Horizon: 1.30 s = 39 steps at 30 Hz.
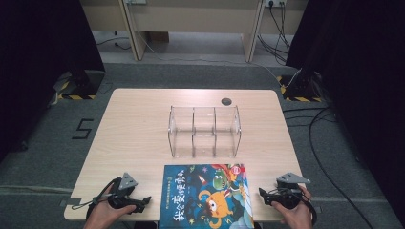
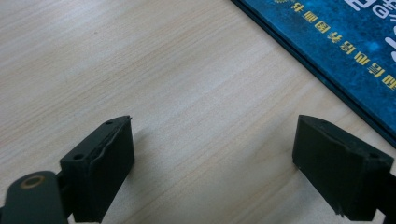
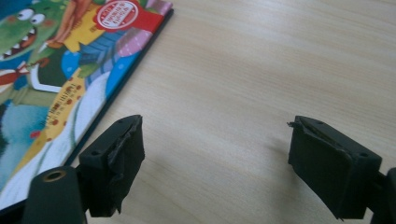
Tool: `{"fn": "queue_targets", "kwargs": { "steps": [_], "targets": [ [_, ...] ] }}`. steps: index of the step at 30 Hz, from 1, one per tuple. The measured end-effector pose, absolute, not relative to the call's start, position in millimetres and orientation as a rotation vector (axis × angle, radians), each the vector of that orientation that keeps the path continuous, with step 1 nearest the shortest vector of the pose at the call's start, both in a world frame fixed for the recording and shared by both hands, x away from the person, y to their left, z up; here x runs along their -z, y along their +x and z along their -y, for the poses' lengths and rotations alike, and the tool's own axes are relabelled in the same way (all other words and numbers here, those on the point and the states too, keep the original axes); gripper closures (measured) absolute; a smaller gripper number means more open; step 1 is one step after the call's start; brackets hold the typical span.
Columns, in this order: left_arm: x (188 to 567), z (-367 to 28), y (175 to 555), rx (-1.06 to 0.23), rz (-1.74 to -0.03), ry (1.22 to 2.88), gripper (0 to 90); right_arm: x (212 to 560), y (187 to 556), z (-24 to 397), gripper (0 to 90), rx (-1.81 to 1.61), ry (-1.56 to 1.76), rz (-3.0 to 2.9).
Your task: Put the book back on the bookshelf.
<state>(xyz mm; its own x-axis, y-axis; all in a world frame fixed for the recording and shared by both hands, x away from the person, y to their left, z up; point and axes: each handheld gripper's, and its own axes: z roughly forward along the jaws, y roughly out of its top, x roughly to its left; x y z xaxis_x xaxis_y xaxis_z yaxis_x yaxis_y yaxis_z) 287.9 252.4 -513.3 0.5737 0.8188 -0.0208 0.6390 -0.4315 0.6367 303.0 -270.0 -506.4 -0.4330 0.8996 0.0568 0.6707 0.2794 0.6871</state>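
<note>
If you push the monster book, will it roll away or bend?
The book lies flat on the table, so it would probably slide, not roll. Its cover looks thin and glossy, so it may be slippery and might bend a little if lifted by one edge.

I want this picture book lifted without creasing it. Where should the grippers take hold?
The book lies flat, its near edge overhanging the table, so pinching there from the person's side looks best; elsewhere no finger fits underneath.
</note>
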Motion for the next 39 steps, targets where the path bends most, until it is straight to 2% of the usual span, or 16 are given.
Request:
{"fn": "queue_targets", "kwargs": {
  "steps": [9,19,29,35,39],
  "targets": [
    [511.3,-247.8,285.9,-0.344,-1.151,2.182,16.4,504.0,301.4,268.3,16.9,-1.036,1.397,-2.218],
    [508.2,-240.8,282.7,-0.155,-1.119,2.102,34.4,503.3,300.9,266.4,21.3,-1.087,1.387,-2.218],
    [508.1,-223.5,280.5,-0.113,-1.067,2.116,41.5,503.8,300.8,263.5,24.9,-1.132,1.396,-2.231],
    [509.1,-210.7,276.6,-0.026,-1.004,2.117,46.8,504.5,300.5,261.8,26.7,-1.150,1.407,-2.241],
    [508.6,-205.0,275.0,-0.027,-1.003,2.124,45.9,505.0,300.8,261.3,28.5,-1.189,1.418,-2.247]
  ]
}}
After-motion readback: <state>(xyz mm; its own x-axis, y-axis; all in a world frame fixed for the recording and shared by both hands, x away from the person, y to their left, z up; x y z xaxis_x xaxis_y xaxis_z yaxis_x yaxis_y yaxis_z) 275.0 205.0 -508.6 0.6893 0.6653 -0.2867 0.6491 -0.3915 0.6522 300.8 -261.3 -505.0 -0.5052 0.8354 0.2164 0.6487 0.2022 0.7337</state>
